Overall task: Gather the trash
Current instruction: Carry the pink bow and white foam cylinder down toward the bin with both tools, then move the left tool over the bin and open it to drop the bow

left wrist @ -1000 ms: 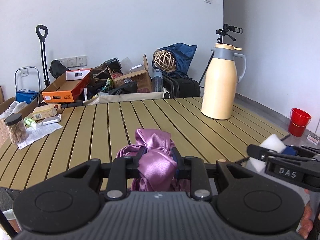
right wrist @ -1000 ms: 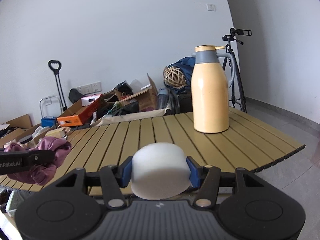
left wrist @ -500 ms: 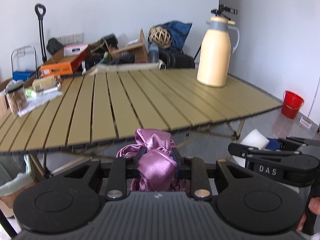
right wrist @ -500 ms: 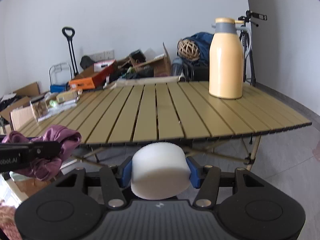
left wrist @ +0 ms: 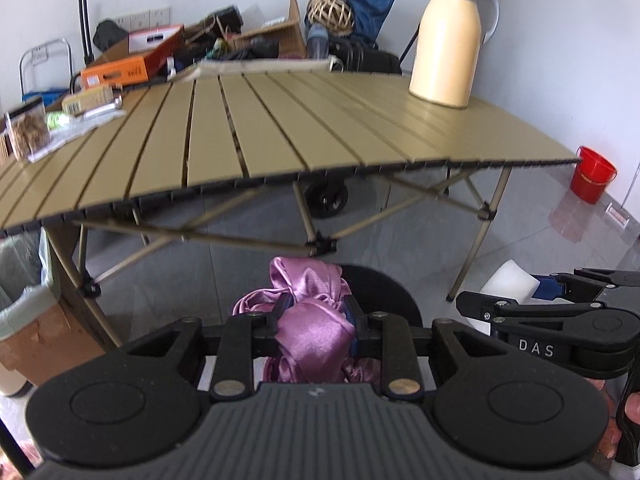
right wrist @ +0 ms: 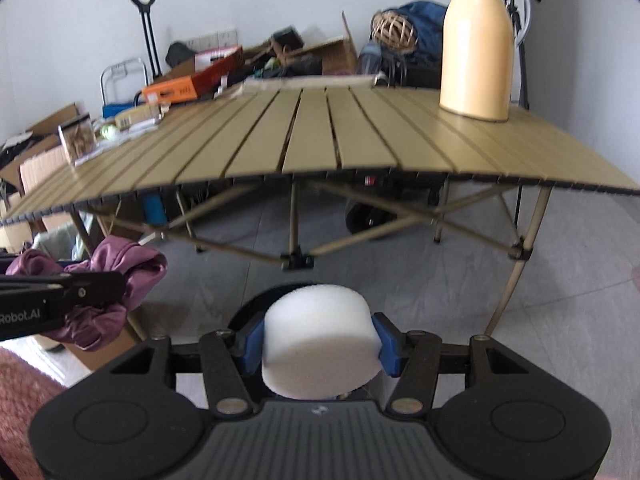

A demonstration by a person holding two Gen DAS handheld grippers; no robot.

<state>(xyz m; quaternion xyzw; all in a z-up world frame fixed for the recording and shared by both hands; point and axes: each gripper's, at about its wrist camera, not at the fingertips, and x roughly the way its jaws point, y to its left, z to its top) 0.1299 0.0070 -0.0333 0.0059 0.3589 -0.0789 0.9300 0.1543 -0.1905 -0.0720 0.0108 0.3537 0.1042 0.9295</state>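
Both grippers have moved back and down from the surface, now below its edge. The left gripper is clamped on purple cloth; the right gripper is clamped on white foam.

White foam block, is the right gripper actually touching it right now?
Touching. The right wrist view shows the right gripper pressing both blue pads against the white foam block.

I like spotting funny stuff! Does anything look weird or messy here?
Nothing spilled or broken. The only mess is the junk pile behind the table. Each gripper holds trash: purple cloth, white foam.
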